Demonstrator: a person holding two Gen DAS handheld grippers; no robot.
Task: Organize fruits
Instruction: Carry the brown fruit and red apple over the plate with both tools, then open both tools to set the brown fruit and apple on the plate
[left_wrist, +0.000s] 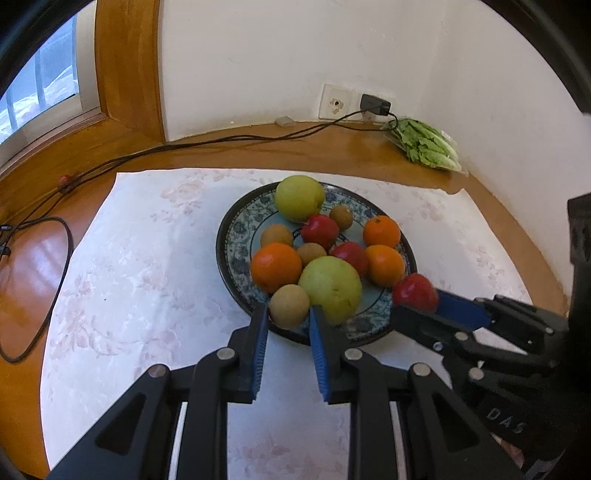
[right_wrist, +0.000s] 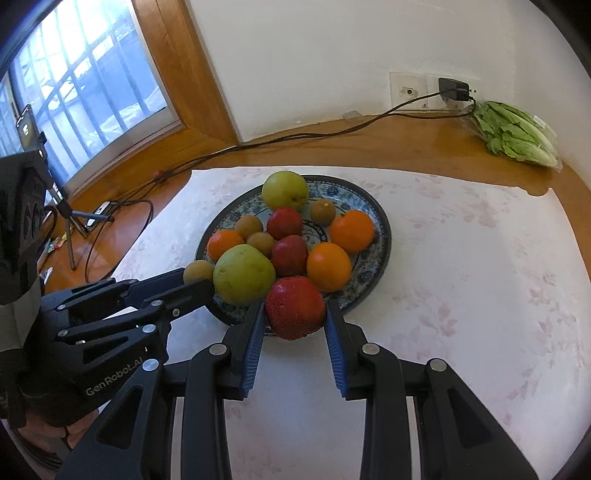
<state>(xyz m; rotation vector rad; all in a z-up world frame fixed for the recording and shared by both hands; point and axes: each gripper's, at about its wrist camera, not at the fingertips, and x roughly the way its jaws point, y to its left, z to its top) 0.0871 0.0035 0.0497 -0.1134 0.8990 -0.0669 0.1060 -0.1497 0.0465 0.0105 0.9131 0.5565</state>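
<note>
A blue patterned plate (left_wrist: 236, 236) (right_wrist: 380, 236) holds two green pears, three oranges, red apples and several small brown fruits. My left gripper (left_wrist: 289, 314) is shut on a small brown fruit (left_wrist: 289, 305) at the plate's near rim; it also shows in the right wrist view (right_wrist: 197, 271). My right gripper (right_wrist: 295, 310) is shut on a red apple (right_wrist: 295, 306) at the plate's near edge, also seen in the left wrist view (left_wrist: 415, 292). A large green pear (left_wrist: 330, 288) (right_wrist: 243, 274) lies between the two held fruits.
The plate sits on a white floral cloth (left_wrist: 147, 258) (right_wrist: 461, 277) on a wooden table. A bag of lettuce (left_wrist: 424, 144) (right_wrist: 517, 134) lies in the far right corner. Black cables (left_wrist: 55, 229) run along the left. A small tripod (right_wrist: 70, 221) stands at left.
</note>
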